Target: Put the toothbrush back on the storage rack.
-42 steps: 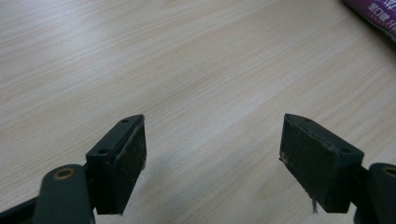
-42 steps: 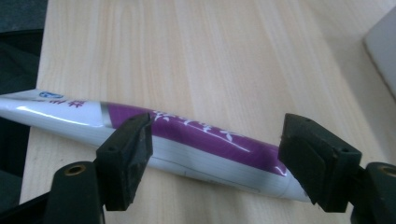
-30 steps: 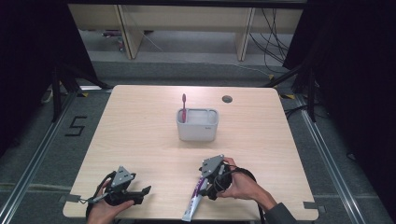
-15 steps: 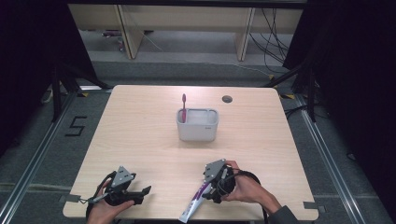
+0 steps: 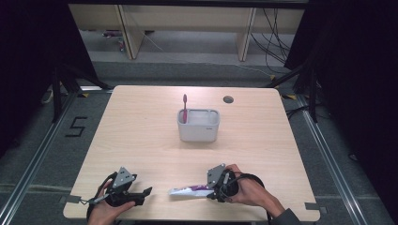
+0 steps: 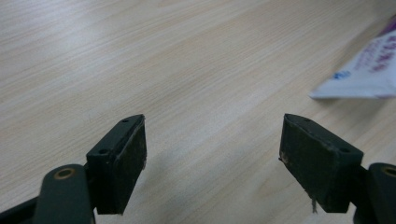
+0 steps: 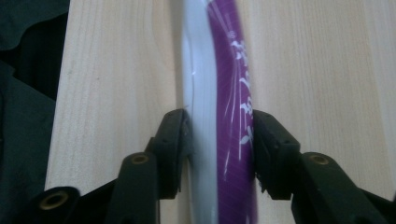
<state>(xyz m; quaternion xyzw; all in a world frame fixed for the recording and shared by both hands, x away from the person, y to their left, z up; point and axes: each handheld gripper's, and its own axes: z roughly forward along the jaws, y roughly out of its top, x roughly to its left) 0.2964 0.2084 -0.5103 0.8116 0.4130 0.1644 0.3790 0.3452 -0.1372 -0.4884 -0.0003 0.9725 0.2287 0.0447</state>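
Observation:
A white and purple toothpaste tube [image 5: 187, 191] lies flat near the table's front edge, pointing left. My right gripper [image 5: 209, 192] has just been closing its jaws on the tube's right end. In the right gripper view both pads press the sides of the tube [image 7: 219, 84], which runs between the jaws of the right gripper [image 7: 218, 128]. My left gripper [image 5: 146, 195] rests at the front left, a short way left of the tube. The left gripper [image 6: 212, 140] stands wide open over bare wood, with the tube's flat end [image 6: 359, 74] ahead on the right.
A white rectangular holder [image 5: 198, 134] stands mid-table with a pink toothbrush [image 5: 185, 107] upright in its left end. A round cable hole [image 5: 228, 99] sits near the far edge. The wooden table [image 5: 141, 140] has dark floor and metal rails around it.
The right gripper's jaws have closed onto the tube. The tube has swung from a slant toward the front edge to lying almost level, pointing left. The left gripper has stayed put.

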